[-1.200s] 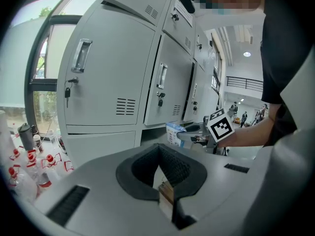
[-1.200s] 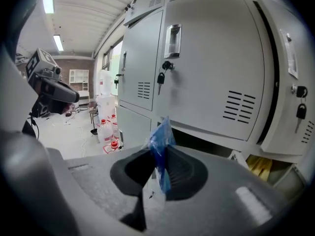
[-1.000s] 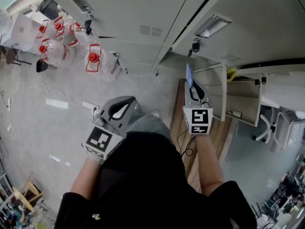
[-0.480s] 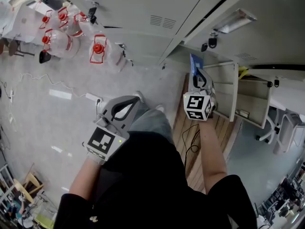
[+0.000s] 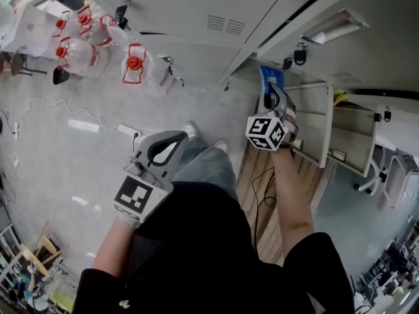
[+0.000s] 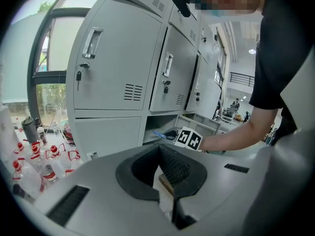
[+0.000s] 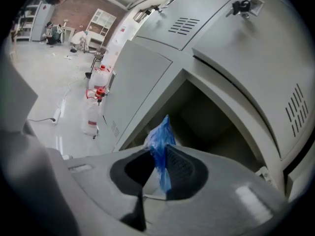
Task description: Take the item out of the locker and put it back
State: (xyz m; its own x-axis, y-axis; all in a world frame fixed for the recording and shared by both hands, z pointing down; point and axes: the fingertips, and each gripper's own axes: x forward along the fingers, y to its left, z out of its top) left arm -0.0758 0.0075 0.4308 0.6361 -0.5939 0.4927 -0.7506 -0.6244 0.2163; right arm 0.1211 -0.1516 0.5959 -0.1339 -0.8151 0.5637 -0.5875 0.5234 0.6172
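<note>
A crinkled blue packet point(image 7: 159, 140) stands pinched between the jaws of my right gripper point(image 7: 156, 154), its top poking out beyond the tips. Just past the packet is an open lower locker compartment point(image 7: 206, 113), dark and bare inside. In the head view the right gripper point(image 5: 269, 103) holds the blue packet point(image 5: 270, 79) at the mouth of that compartment, next to the swung-out grey door point(image 5: 315, 120). My left gripper point(image 5: 165, 153) hangs lower and to the left over the floor, shut, with nothing in it. In its own view the left gripper point(image 6: 160, 150) faces the locker bank.
Several water bottles with red caps point(image 5: 82, 54) stand on the floor at the left of the lockers. A white cable point(image 5: 59, 120) trails across the tiles. Shut locker doors with keys point(image 6: 115, 73) fill the wall. A wooden board point(image 5: 262, 188) lies under the open door.
The right gripper has rolled, its marker cube now tilted, and carried the blue packet closer to the open compartment. The left gripper has barely shifted.
</note>
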